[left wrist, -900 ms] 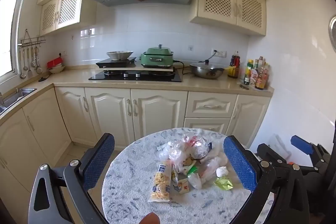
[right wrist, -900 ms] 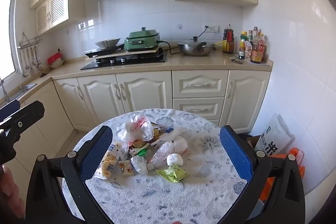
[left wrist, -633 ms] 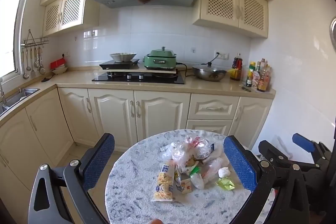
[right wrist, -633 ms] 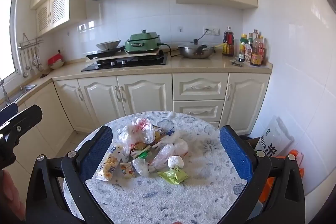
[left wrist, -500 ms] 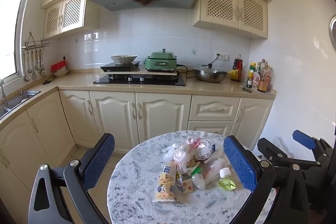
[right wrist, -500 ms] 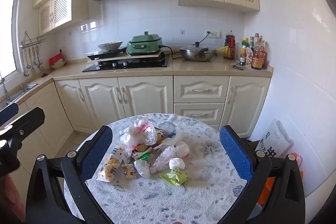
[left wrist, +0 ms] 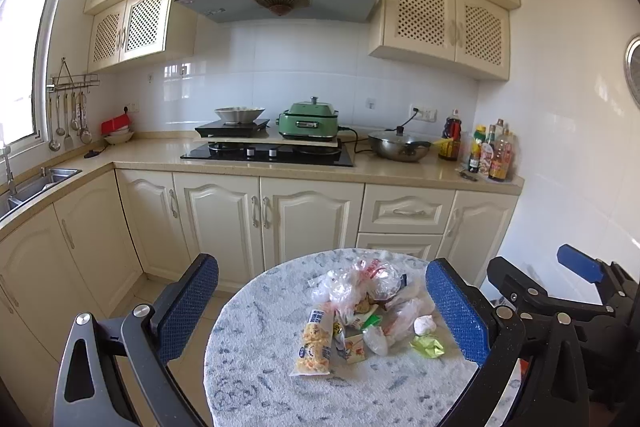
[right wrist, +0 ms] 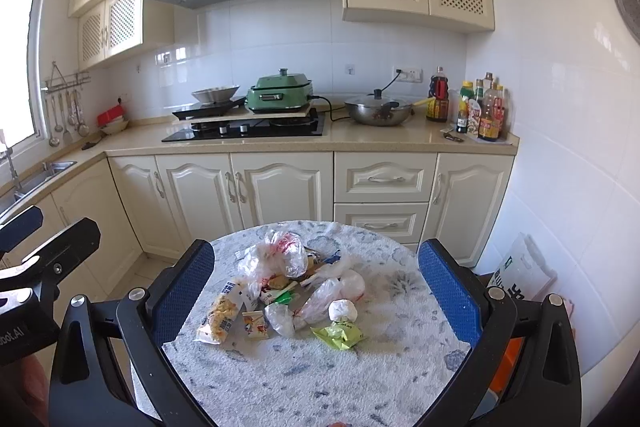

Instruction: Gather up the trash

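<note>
**Trash heaped mid-bench, both my fingers apart**

The trash [left wrist: 360,311] [right wrist: 288,291] lies piled in the middle of the round bench [left wrist: 256,359] [right wrist: 400,307]: crumpled clear bags, a yellow snack packet [left wrist: 314,345], a green wrapper [right wrist: 340,335], a white wad [right wrist: 342,310]. My left fingers [left wrist: 456,311] and right fingers [right wrist: 184,299] stand wide apart, holding nothing. Under the bags the smaller scraps are hard to make out; the bench's near edge is cut off.

The trash pile [right wrist: 292,291] crowded the middle of the round table [right wrist: 384,379], leaving bare cloth toward its near and right edges. Both grippers hung spread wide above it, the left gripper [left wrist: 332,311] beside the right gripper [right wrist: 316,291].
</note>
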Demonstrator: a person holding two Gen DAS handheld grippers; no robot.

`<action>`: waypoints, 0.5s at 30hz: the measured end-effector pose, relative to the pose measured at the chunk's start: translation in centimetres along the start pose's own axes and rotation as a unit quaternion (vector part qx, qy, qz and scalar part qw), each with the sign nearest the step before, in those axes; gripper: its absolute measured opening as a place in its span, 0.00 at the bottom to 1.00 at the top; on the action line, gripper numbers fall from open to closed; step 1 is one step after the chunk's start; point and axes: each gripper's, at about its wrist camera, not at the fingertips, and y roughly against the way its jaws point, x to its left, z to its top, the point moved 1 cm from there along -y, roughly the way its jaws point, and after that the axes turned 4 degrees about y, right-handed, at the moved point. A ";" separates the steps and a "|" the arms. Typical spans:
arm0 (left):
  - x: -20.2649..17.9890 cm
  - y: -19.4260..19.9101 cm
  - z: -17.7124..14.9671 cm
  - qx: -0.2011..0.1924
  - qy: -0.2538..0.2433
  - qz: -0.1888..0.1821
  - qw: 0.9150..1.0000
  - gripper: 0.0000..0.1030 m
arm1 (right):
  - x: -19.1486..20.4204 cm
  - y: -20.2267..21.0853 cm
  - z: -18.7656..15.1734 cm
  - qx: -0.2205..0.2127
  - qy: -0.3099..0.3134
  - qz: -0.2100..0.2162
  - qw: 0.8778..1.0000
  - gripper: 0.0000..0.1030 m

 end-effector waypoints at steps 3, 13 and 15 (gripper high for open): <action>0.0 0.4 -0.1 0.002 -0.001 0.000 1.000 0.99 | 0.1 0.2 -0.1 -0.001 0.001 -0.002 1.000 1.00; 0.0 0.3 -0.1 0.006 0.002 -0.009 1.000 0.99 | 0.2 0.5 -0.5 -0.002 0.000 -0.012 1.000 1.00; 0.1 -0.1 -0.3 0.010 0.001 -0.010 1.000 0.99 | 0.1 0.2 -0.6 0.002 -0.001 -0.015 1.000 1.00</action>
